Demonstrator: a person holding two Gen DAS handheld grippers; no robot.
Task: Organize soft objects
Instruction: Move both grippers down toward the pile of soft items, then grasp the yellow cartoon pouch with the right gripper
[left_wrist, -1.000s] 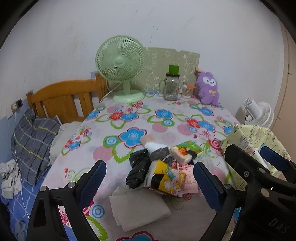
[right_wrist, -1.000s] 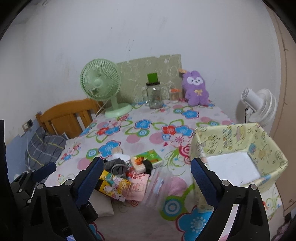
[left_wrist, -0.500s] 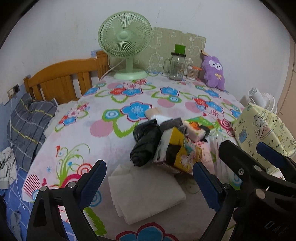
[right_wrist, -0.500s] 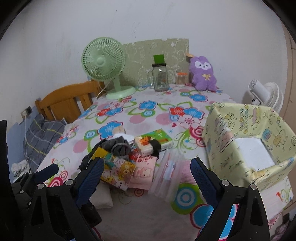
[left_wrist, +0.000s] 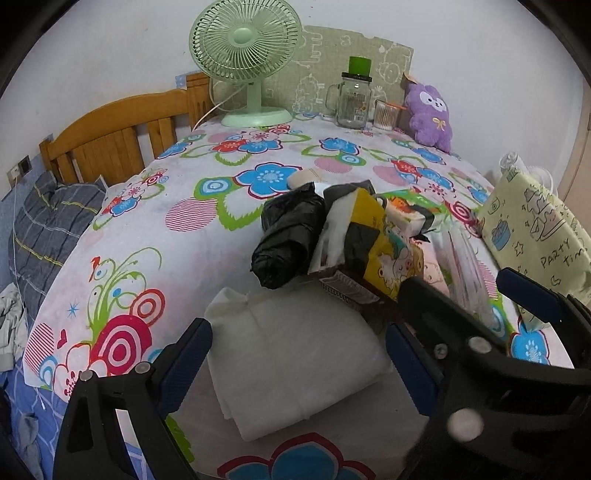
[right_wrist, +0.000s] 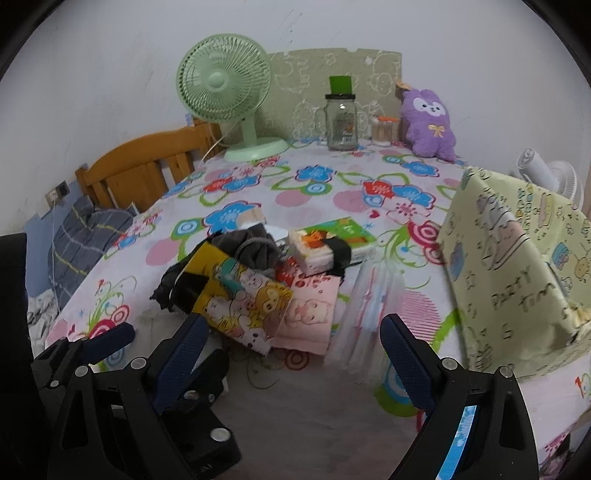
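A pile of soft things lies mid-table on the flowered cloth. It holds a black bag roll (left_wrist: 288, 240), a yellow cartoon pack (left_wrist: 373, 243) (right_wrist: 240, 295), a pink pack (right_wrist: 310, 310), a tissue pack (right_wrist: 317, 251), a grey sock (right_wrist: 255, 247) and a clear plastic pack (right_wrist: 373, 302). A folded white cloth (left_wrist: 295, 369) lies nearest me. My left gripper (left_wrist: 299, 362) is open, its fingers on either side of that cloth. My right gripper (right_wrist: 291, 354) is open just short of the pink and clear packs. A pale yellow-green box (right_wrist: 517, 266) stands to the right.
At the far edge by the wall stand a green fan (left_wrist: 243, 48), a glass jar (left_wrist: 352, 99) and a purple plush (left_wrist: 430, 114). A wooden headboard (left_wrist: 110, 136) and a plaid pillow (left_wrist: 48, 221) lie left of the table. A white fan (right_wrist: 546, 177) stands beyond the box.
Both grippers have moved forward and down toward the pile. The white cloth now lies between the left fingers, and the box and packs loom larger for the right one.
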